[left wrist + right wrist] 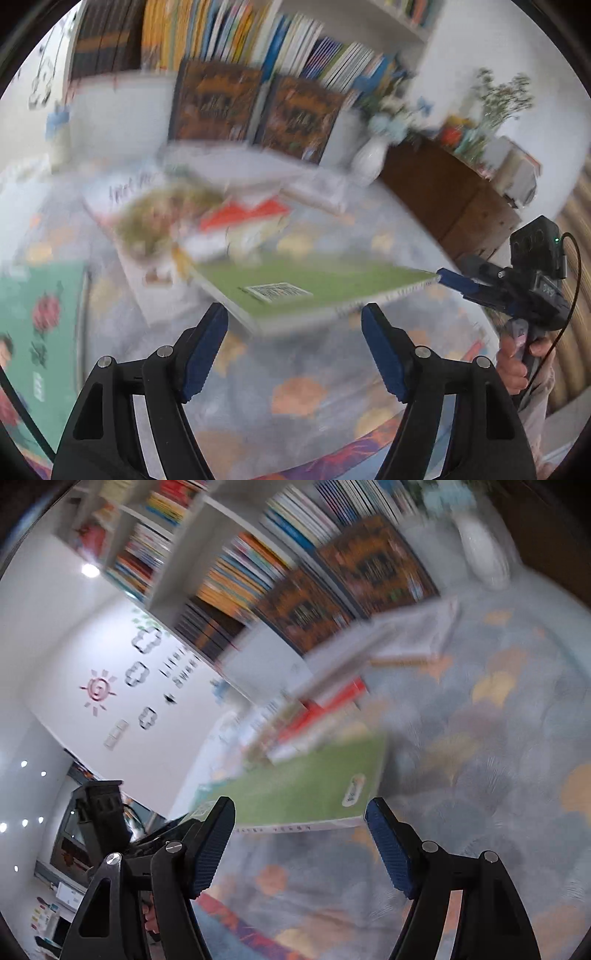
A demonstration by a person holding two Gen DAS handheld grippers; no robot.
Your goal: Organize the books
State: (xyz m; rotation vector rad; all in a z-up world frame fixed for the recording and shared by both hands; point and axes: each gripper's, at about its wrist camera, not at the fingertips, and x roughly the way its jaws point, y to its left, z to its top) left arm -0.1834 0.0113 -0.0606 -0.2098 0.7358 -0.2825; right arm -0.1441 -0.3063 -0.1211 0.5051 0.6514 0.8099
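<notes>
Nearest the left wrist camera, the left gripper (294,350) hangs with its blue-padded fingers spread wide and nothing between them, just short of a green book (314,286). The book is lifted clear of the patterned tablecloth (295,398) and lies roughly flat. At the book's far right corner the right gripper (448,278), seen from the side in a person's hand (513,369), meets the edge; motion blur leaves it impossible to tell whether its fingers are pinching the book. In the right wrist view those same fingers (214,845) stand well apart, with the book's near edge (306,794) just ahead of them.

Behind the green book, a loose pile of books (177,218) sprawls across the table, a red-and-white cover among them. Farther back, two dark books with orange patterns (258,110) stand face out against a white bookshelf (122,110) packed with upright spines. A white vase (371,157) holding pale flowers stands to the right of them, beside a brown cabinet (450,199).
</notes>
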